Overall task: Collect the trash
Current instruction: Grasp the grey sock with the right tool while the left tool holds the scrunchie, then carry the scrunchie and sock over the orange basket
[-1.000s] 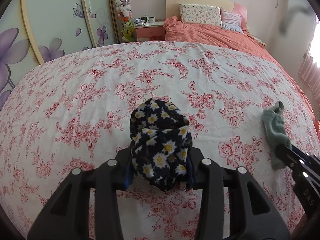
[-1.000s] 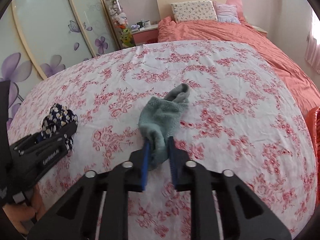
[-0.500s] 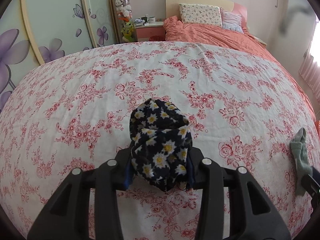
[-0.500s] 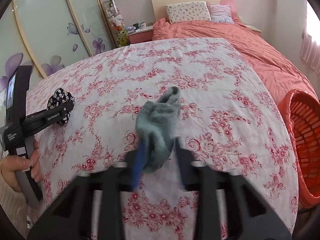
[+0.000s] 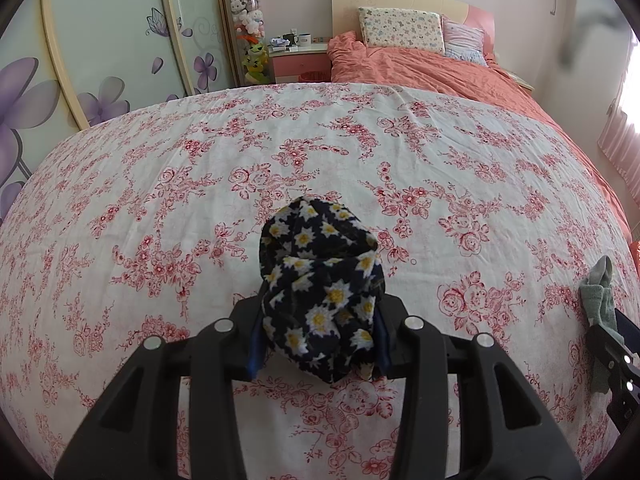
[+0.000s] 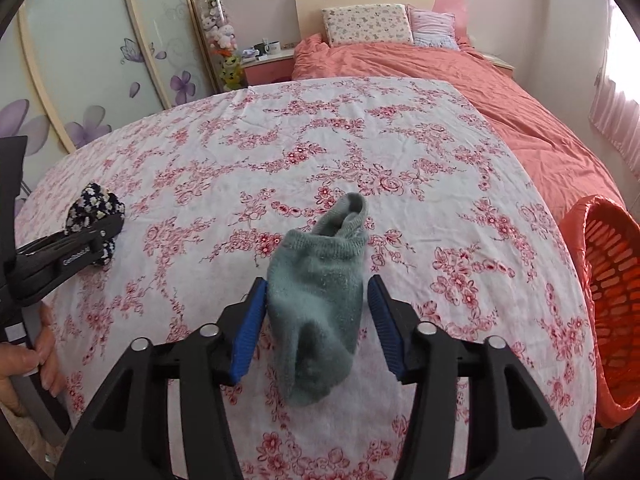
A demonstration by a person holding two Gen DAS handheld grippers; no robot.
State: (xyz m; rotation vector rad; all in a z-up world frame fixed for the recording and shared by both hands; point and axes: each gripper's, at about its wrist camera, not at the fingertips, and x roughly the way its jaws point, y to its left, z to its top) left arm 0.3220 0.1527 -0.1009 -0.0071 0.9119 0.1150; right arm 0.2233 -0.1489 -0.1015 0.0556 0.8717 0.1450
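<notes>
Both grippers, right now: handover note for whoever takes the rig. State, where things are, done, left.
Left gripper: shut on the daisy-print cloth, held just above the floral sheet.
Right gripper: open, jaws spread either side of the green sock, not clamping it. The sock lies on the sheet.
Orange basket: beside the bed at its right edge, nearer the right gripper. Its inside is only partly in view; nothing shows there.
Done: cloth grasped.
Left: probably close on the sock again, carry both items to the basket and drop them in.
</notes>
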